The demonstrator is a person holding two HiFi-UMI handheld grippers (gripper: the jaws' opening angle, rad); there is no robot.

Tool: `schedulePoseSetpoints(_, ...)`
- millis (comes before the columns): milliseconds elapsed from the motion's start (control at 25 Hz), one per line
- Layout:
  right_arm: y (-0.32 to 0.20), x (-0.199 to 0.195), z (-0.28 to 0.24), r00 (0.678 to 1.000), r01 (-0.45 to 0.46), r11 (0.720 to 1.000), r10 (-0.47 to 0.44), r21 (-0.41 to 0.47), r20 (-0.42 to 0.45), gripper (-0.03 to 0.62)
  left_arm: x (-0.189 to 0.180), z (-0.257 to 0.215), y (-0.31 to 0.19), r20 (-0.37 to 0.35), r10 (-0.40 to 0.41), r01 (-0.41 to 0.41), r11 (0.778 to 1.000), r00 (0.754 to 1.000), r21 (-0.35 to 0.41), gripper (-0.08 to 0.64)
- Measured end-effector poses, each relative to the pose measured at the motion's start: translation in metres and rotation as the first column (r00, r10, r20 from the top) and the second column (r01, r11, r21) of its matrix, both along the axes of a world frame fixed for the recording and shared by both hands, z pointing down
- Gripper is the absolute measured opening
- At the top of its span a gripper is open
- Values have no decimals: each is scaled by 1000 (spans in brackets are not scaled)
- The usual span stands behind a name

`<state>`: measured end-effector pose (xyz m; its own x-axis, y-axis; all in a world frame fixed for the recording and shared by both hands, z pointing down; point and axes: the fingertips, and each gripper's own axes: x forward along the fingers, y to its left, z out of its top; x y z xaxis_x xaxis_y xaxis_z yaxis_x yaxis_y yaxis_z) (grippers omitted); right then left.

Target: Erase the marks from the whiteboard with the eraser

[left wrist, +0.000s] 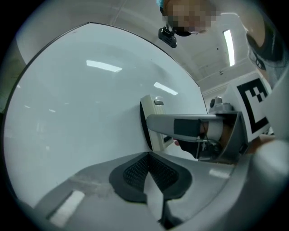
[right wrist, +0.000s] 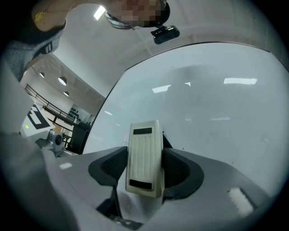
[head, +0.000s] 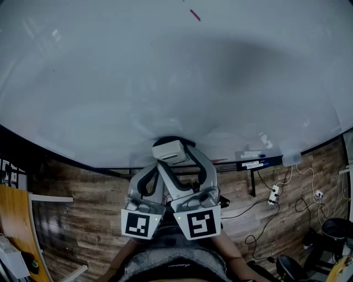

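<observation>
A person holds two hand-held grippers close together below a wide whiteboard [head: 165,82], seen from a head-mounted camera. The right gripper [right wrist: 144,169] has its jaws clamped on the two long sides of a cream plastic eraser [right wrist: 144,158], with the dark pads pressing either flank. The eraser stands near the board's lower edge, and the left gripper view shows its dark felt side lying against the white surface. The left gripper [left wrist: 149,173] sits just beside the right one, its jaws closed together with nothing between the pads. A short red mark [head: 196,15] shows high on the board, well apart from the eraser. A marker tray [head: 253,164] runs under the board's lower right edge, and a white power strip [head: 274,194] with trailing cables hangs below it against wood panelling.
</observation>
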<state>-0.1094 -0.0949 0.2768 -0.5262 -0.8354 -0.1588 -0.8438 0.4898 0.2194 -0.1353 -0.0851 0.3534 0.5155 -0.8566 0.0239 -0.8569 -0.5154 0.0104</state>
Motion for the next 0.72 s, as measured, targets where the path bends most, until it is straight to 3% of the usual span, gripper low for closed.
schedulePoseSetpoints(320, -3, 4, 3, 998, -67, 997, 67, 30, 4, 256, 7, 15, -3, -3, 89, -89, 996, 996, -16, 3)
schedulePoseSetpoints(720, 0, 15, 0, 999, -53, 999, 53, -1, 14, 255, 18, 13, -4, 7, 62, -62, 998, 998, -34, 3)
